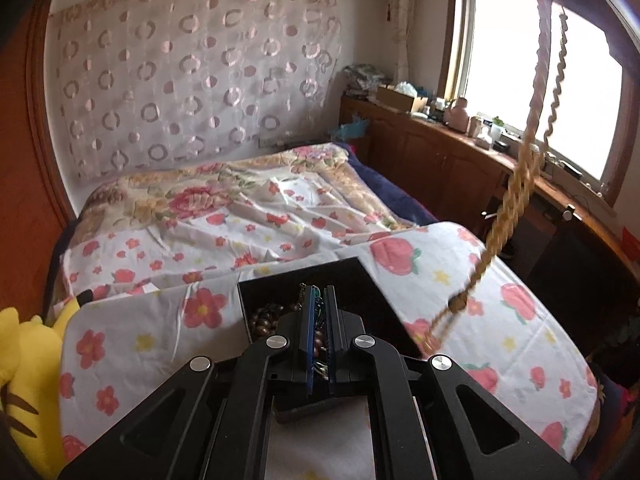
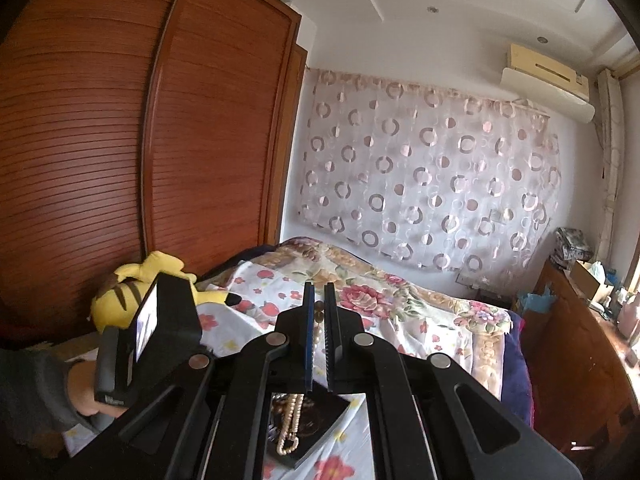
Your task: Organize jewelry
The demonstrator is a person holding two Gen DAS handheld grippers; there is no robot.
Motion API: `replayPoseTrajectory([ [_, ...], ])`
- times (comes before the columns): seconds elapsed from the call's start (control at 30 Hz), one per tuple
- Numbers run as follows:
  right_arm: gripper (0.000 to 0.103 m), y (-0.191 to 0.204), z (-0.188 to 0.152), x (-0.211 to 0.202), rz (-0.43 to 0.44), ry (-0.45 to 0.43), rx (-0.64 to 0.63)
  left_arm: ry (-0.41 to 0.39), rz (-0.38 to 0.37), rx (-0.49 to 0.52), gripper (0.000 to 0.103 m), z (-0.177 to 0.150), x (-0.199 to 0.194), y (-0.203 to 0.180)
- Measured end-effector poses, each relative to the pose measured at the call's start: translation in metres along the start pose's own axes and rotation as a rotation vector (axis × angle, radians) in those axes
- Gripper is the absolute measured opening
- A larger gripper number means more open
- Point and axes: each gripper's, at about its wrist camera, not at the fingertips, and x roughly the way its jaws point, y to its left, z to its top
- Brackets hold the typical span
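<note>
A black jewelry box (image 1: pixel 352 280) sits on the flower-print cloth and holds brown beads (image 1: pixel 264 318) and chains. My left gripper (image 1: pixel 319 292) is shut on a green and dark chain piece (image 1: pixel 318 300) over the box. My right gripper (image 2: pixel 319 292) is shut on a pearl necklace (image 2: pixel 291 420), held high. The necklace hangs down past the box (image 2: pixel 316 420) below. From the left wrist view it shows as a long twisted strand (image 1: pixel 516 188) hanging at the right, its end by the box's right side.
The box rests on a cloth-covered board (image 1: pixel 500 292) at the foot of a bed (image 1: pixel 248 200). A yellow plush toy (image 2: pixel 132 292) lies at the left. A wooden wardrobe (image 2: pixel 120 140) stands left, and a cluttered wooden cabinet (image 1: pixel 440 148) under the window is right.
</note>
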Motion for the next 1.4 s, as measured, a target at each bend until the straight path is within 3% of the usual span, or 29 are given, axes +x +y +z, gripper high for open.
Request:
replayPoseTrajectory([
  [0.33, 0.006, -0.011, -0.022, 0.072, 0.026, 0.099, 0.005, 0.045, -0.019, -0.027, 0.004, -0.012, 0.03, 0.02],
  [0.53, 0.006, -0.009, -0.063, 0.108, 0.059, 0.224, 0.043, 0.069, -0.036, -0.019, 0.005, -0.016, 0.034, 0.019],
  [0.67, 0.006, -0.004, -0.095, 0.116, 0.041, 0.289, 0.086, 0.05, -0.001, -0.03, 0.049, -0.025, 0.026, 0.017],
  [0.7, 0.015, -0.003, -0.099, 0.115, 0.042, 0.297, 0.097, 0.044, 0.014, -0.032, 0.054, -0.026, 0.023, 0.017],
  [0.73, 0.037, 0.0, -0.103, 0.113, 0.038, 0.3, 0.102, 0.04, 0.025, -0.034, 0.057, -0.028, 0.02, 0.016],
  [0.8, 0.058, 0.004, -0.109, 0.1, 0.015, 0.275, 0.118, 0.03, 0.057, -0.045, 0.073, -0.033, 0.009, 0.015],
  [0.9, 0.059, 0.009, -0.114, 0.081, 0.003, 0.261, 0.145, -0.006, 0.091, -0.058, 0.086, -0.041, -0.015, 0.011],
  [1.03, 0.064, 0.017, -0.128, 0.036, -0.04, 0.23, 0.224, -0.071, 0.146, -0.086, 0.096, -0.054, -0.057, 0.001],
  [1.3, 0.097, 0.045, -0.15, -0.056, -0.163, 0.149, 0.298, -0.125, 0.279, -0.11, 0.096, -0.089, -0.125, -0.02],
  [1.4, 0.101, 0.051, -0.157, -0.08, -0.206, 0.123, 0.331, -0.137, 0.304, -0.122, 0.096, -0.1, -0.145, -0.027],
])
